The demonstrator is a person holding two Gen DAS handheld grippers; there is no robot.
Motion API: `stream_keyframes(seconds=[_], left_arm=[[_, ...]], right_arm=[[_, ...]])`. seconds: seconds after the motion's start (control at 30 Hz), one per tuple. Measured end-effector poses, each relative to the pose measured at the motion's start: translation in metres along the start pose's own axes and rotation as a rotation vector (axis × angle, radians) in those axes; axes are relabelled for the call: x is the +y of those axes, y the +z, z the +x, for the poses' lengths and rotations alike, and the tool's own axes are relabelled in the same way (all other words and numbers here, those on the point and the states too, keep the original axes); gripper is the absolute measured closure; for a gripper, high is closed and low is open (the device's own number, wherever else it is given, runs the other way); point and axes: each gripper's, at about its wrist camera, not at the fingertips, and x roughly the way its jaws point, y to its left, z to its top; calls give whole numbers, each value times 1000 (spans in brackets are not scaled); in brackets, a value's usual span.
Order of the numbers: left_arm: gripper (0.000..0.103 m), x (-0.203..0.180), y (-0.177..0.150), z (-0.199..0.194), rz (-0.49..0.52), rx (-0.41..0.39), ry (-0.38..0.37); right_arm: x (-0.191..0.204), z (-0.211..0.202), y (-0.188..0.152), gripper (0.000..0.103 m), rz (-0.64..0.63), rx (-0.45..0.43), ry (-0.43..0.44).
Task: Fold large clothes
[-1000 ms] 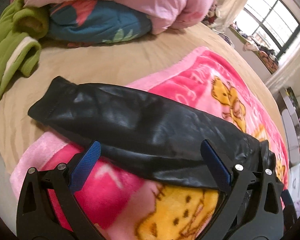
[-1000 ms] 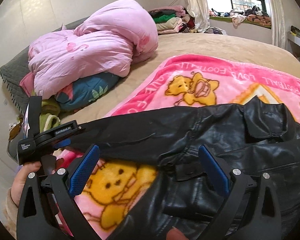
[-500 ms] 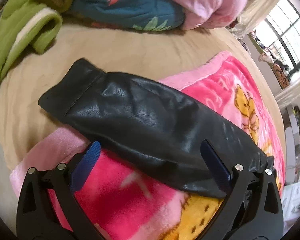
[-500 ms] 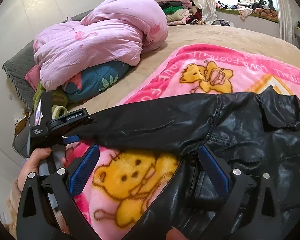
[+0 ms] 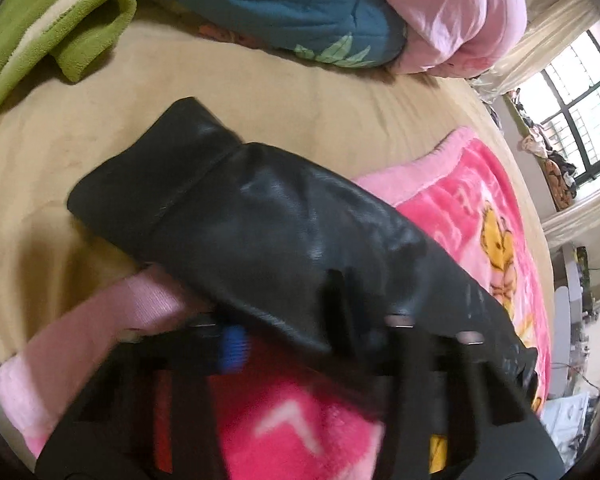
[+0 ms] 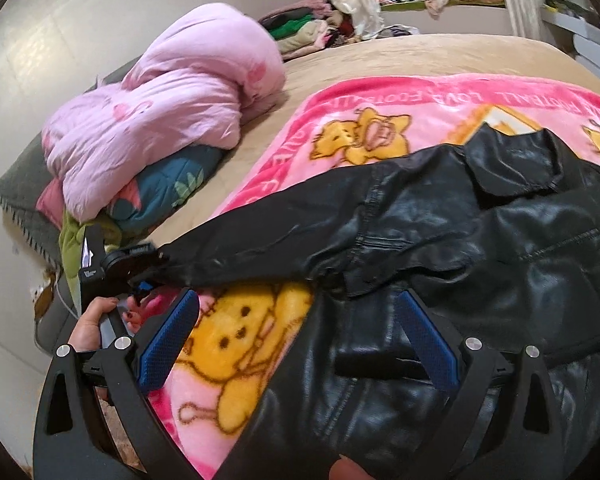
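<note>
**Black leather jacket spread on a bed, both of your grippers at its near edge**

A tan bed (image 6: 400,56) is filling most of both views. Across it a pink cartoon-bear blanket (image 6: 380,120) is lying flat, taking up the centre and right of the right wrist view. At the upper left of that view a bundled pale pink duvet (image 6: 172,120) is sitting on top of a teal flowered quilt (image 6: 172,188), with a green fleece (image 5: 60,32) showing in the upper left of the left wrist view.

The black leather jacket (image 6: 480,240) is lying on the blanket, covering the right and lower centre of the right wrist view. Its sleeve (image 5: 240,224) is stretching toward the left, crossing the middle of the left wrist view, with the cuff end resting on the bare bed.

You are holding the right gripper (image 6: 296,344) at the bottom of its own view, fingers spread wide, hovering over the jacket's near edge and the blanket, gripping nothing.

Your left gripper (image 6: 140,276) is appearing at the left edge of the right wrist view, right at the sleeve's end, with your hand (image 6: 88,328) below it. In its own view it is heavily blurred, so you cannot tell how far its fingers are apart or whether they are pinching the sleeve.
</note>
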Motion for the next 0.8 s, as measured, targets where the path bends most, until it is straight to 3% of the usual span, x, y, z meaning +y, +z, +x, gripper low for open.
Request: stream_keyframes(seconds=[0.1,0.27,0.4,0.63,0.8], left_arm=[[90,0,2,-10,-8,-28,-39],[98,-15,7,-45,13,-123,-159],[101,-36,3,-75,63,-184,-221],[102,-85,-19,-127,189,-317,-369],[102,-123,-43,-151,263,-364,-462]], right_arm=[[-7,-3,-3,5,16,-8,-14],[-21,-9,-9,5,49,-19,-30],[-31,-17,-17,5,36,-41,-116],[-55,-27,-22,5,86,-59,-137],[-69,-39,-25,5,106,-78,-155]])
